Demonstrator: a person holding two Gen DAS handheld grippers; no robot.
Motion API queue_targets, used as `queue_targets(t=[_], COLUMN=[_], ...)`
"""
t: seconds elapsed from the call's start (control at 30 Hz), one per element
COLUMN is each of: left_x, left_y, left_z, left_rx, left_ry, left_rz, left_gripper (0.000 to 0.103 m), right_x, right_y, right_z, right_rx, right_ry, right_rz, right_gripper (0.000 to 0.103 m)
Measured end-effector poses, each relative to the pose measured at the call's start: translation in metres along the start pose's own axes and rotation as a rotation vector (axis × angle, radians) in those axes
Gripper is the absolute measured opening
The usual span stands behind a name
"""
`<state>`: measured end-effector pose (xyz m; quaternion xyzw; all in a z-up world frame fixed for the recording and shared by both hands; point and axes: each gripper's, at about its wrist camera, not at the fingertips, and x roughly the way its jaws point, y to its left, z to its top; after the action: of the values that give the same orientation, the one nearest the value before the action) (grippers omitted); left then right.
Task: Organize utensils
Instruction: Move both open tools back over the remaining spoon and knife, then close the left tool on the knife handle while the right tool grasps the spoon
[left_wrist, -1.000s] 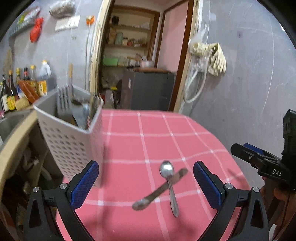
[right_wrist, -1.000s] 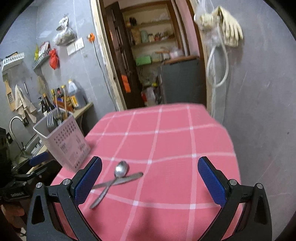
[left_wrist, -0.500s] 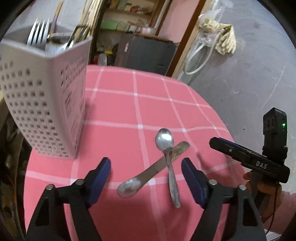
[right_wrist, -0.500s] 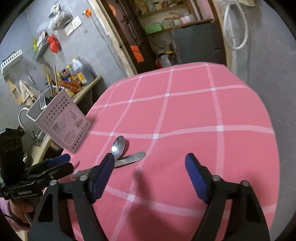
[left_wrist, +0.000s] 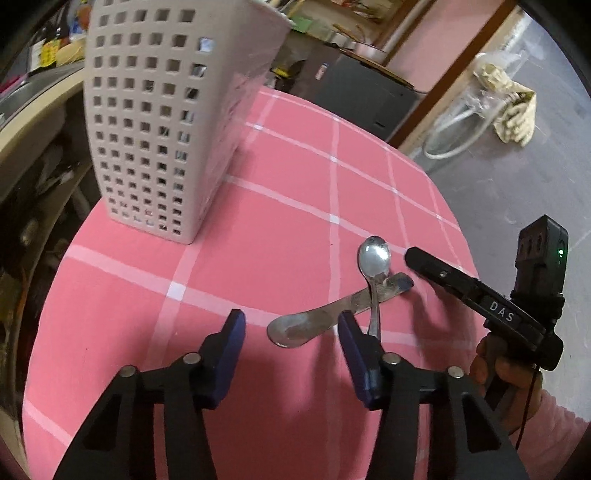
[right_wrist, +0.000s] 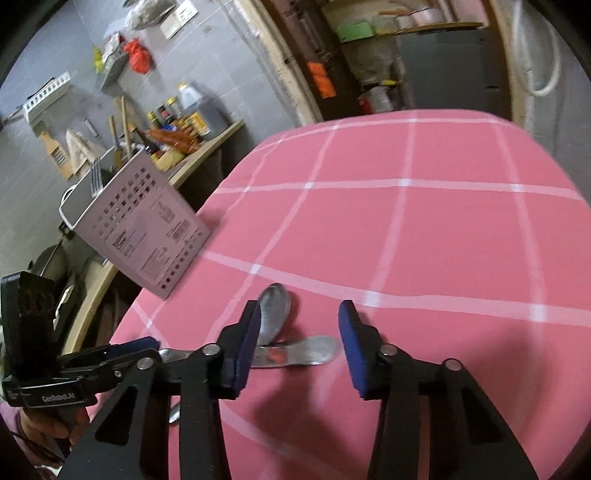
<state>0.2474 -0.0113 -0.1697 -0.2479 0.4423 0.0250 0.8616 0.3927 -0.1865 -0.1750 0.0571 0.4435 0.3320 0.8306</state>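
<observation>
On the pink checked tablecloth (left_wrist: 280, 206) a metal spoon (left_wrist: 375, 258) lies crossed over a flat metal utensil (left_wrist: 332, 314). My left gripper (left_wrist: 290, 332) hovers low over the flat utensil's wide end, which lies between the closing jaws; the pads do not touch it. From the opposite side, my right gripper (right_wrist: 299, 317) reaches in with its jaws closing too. The spoon's bowl (right_wrist: 275, 314) and the flat utensil's narrow end (right_wrist: 303, 352) sit between its fingers, untouched. A white perforated utensil basket (left_wrist: 166, 122) stands upright at the table's left edge and holds forks.
A hand holds the right gripper (left_wrist: 415, 258) at the table's right edge; the left gripper (right_wrist: 153, 350) shows low on the left in the right wrist view. The basket (right_wrist: 140, 221) stands beside a counter with bottles (right_wrist: 184, 125). A grey wall and a doorway lie behind the table.
Both grippers have come down and closed in on the crossed utensils from opposite sides. Their jaws have narrowed from wide open. The spoon and flat utensil have not moved.
</observation>
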Motion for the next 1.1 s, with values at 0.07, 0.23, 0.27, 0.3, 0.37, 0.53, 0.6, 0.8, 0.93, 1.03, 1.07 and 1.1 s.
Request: queue_targets(t=[0.07, 0.23, 0.27, 0.3, 0.37, 0.53, 0.6, 0.8, 0.93, 1.03, 1.07, 1.1], left_x=[0.001, 0.003, 0.003, 0.004, 0.004, 0.004, 0.003, 0.01, 0.016, 0.019, 0.021, 0.023], left_y=[0.001, -0.003, -0.004, -0.005, -0.007, -0.006, -0.009, -0.028, -0.044, -0.059, -0.065, -0.069], left_z=[-0.002, -0.002, -0.002, -0.002, -0.002, 0.0, 0.0, 0.009, 0.016, 0.024, 0.026, 0.029], left_rx=[-0.008, -0.022, -0.021, -0.02, -0.015, 0.008, 0.052, 0.222, 0.33, 0.399, 0.423, 0.445], left_ry=[-0.003, 0.004, 0.007, 0.009, 0.01, 0.024, 0.026, 0.064, 0.081, 0.067, 0.059, 0.054], left_rz=[0.018, 0.033, 0.027, 0.029, 0.037, 0.038, 0.042, 0.04, 0.03, -0.004, -0.009, -0.015], left_gripper=[0.045, 0.033, 0.031, 0.029, 0.026, 0.018, 0.018, 0.022, 0.027, 0.041, 0.044, 0.046], right_x=[0.01, 0.024, 0.025, 0.024, 0.017, -0.013, -0.026, -0.053, -0.061, -0.064, -0.065, -0.065], right_y=[0.003, 0.009, 0.009, 0.008, 0.006, -0.009, -0.017, -0.04, -0.05, -0.056, -0.056, -0.058], right_z=[0.002, 0.004, 0.004, 0.003, 0.001, -0.002, -0.004, -0.022, -0.031, -0.038, -0.039, -0.042], right_rx=[-0.006, -0.003, 0.001, 0.006, 0.027, 0.096, 0.129, 0.193, 0.229, 0.255, 0.261, 0.269], right_ry=[0.027, 0.062, 0.064, 0.063, 0.037, -0.048, -0.066, -0.069, -0.071, -0.078, -0.079, -0.081], right_rz=[0.021, 0.032, 0.03, 0.029, 0.023, -0.008, -0.025, -0.082, -0.11, -0.12, -0.123, -0.124], right_gripper=[0.033, 0.01, 0.004, 0.004, 0.003, 0.002, 0.002, 0.002, 0.002, 0.002, 0.002, 0.002])
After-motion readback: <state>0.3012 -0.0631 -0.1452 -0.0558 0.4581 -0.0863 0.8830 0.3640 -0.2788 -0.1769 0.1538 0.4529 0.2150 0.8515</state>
